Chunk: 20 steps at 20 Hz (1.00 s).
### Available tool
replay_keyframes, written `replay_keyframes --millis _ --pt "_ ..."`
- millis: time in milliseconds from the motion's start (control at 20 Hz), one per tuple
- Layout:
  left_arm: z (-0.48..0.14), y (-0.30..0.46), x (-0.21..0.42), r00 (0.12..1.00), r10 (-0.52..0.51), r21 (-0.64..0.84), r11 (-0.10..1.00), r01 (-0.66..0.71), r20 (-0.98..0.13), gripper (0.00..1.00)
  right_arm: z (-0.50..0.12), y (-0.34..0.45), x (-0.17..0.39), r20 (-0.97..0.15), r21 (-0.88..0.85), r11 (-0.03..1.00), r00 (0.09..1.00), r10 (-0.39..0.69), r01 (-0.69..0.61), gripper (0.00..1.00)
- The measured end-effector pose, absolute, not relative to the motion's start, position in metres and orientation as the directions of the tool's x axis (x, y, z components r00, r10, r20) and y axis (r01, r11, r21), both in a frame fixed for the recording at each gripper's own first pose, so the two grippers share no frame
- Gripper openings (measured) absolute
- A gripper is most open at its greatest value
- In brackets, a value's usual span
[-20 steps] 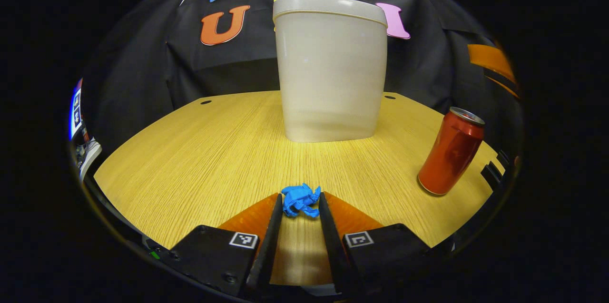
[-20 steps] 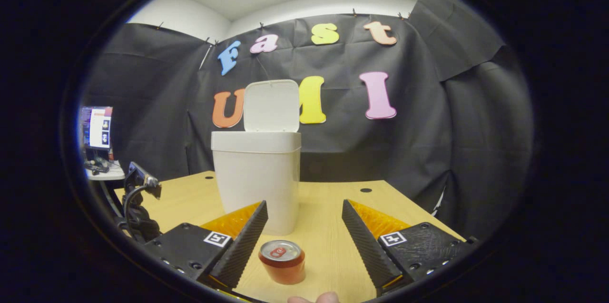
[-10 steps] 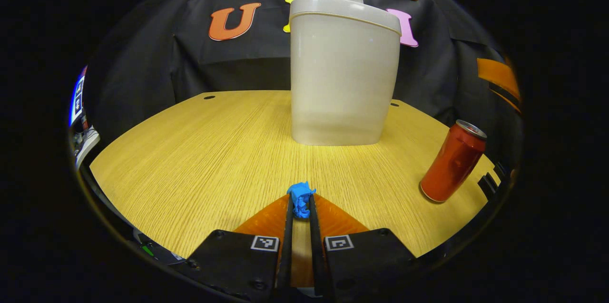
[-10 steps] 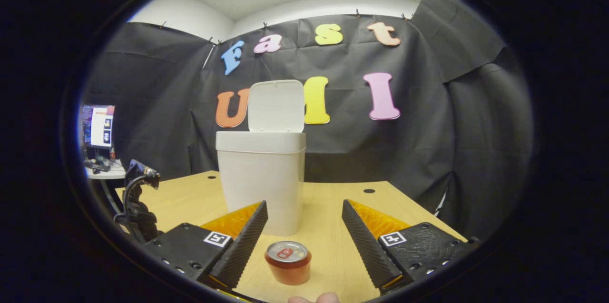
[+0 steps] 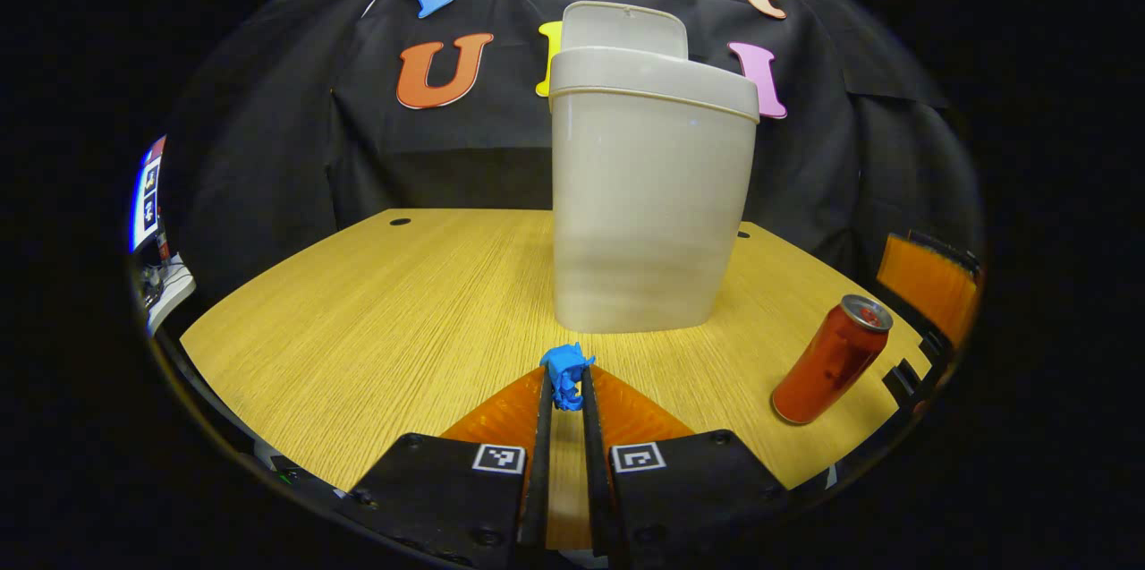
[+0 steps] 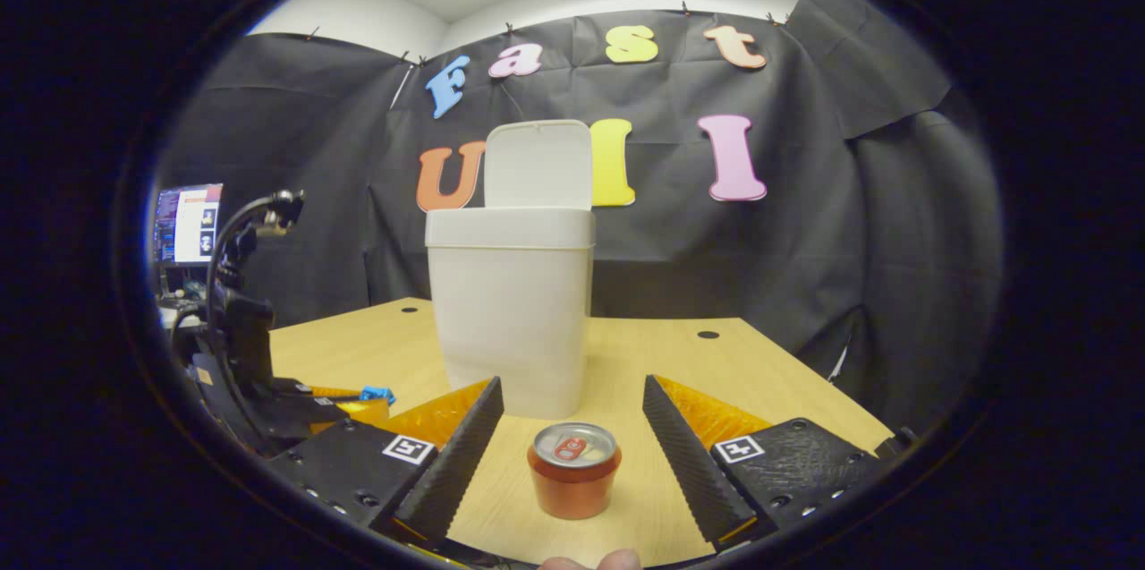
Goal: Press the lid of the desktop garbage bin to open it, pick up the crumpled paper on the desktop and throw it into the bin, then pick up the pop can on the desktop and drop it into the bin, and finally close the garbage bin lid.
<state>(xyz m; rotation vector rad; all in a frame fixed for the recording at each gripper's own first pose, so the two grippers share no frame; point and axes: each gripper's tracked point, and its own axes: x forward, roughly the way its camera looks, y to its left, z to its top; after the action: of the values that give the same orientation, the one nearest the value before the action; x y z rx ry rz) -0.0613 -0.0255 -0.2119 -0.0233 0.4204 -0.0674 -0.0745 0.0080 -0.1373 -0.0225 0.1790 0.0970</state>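
My left gripper (image 5: 565,384) is shut on the blue crumpled paper (image 5: 566,370), held a little above the wooden desktop (image 5: 376,319). The white bin (image 5: 648,194) stands upright ahead of it, its lid (image 5: 623,26) tipped up and back. A red pop can (image 5: 832,360) stands at the right. In the right gripper view, my right gripper (image 6: 572,413) is open, its fingers either side of the pop can (image 6: 573,480) without touching it. Beyond stands the bin (image 6: 512,306) with its lid (image 6: 537,163) raised. The left gripper (image 6: 358,402) with the paper (image 6: 377,394) shows low at the left.
The black cloth wall closes off the back. A screen (image 6: 186,223) on a side desk sits at the far left. A fingertip (image 6: 590,561) shows at the bottom edge of the right gripper view. Small holes (image 5: 400,221) mark the desktop's far corners.
My left gripper closed on the blue paper and lifted it off the desktop. The right gripper has drifted a little, keeping the can between its open fingers.
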Motion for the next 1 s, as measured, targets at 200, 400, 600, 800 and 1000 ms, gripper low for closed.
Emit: replay_keyframes --millis 200,400,600,800,1000 --pt "-0.184 -0.027 -0.056 0.932 -0.086 -0.054 0.996 0.072 -0.351 0.21 -0.146 0.009 -0.075 -0.192 -0.008 0.996 0.978 0.087 -0.09 0.98" --pt "-0.164 -0.025 -0.053 0.947 -0.093 -0.064 0.995 0.077 -0.307 0.21 -0.16 0.006 -0.072 -0.217 -0.016 0.997 0.974 0.068 -0.073 0.98" --pt "-0.156 -0.021 -0.051 0.953 -0.094 -0.068 0.995 0.078 -0.289 0.21 -0.183 0.002 -0.067 -0.263 -0.022 0.998 0.963 0.052 -0.06 0.98" --pt "-0.153 -0.018 -0.05 0.954 -0.097 -0.08 0.994 0.078 -0.284 0.21 -0.21 0.002 -0.066 -0.335 0.02 0.998 0.941 0.056 -0.052 0.98" --pt "-0.152 -0.015 -0.049 0.953 -0.098 -0.096 0.993 0.074 -0.286 0.21 -0.232 0.0 -0.066 -0.403 0.061 0.998 0.913 0.055 -0.033 0.98"
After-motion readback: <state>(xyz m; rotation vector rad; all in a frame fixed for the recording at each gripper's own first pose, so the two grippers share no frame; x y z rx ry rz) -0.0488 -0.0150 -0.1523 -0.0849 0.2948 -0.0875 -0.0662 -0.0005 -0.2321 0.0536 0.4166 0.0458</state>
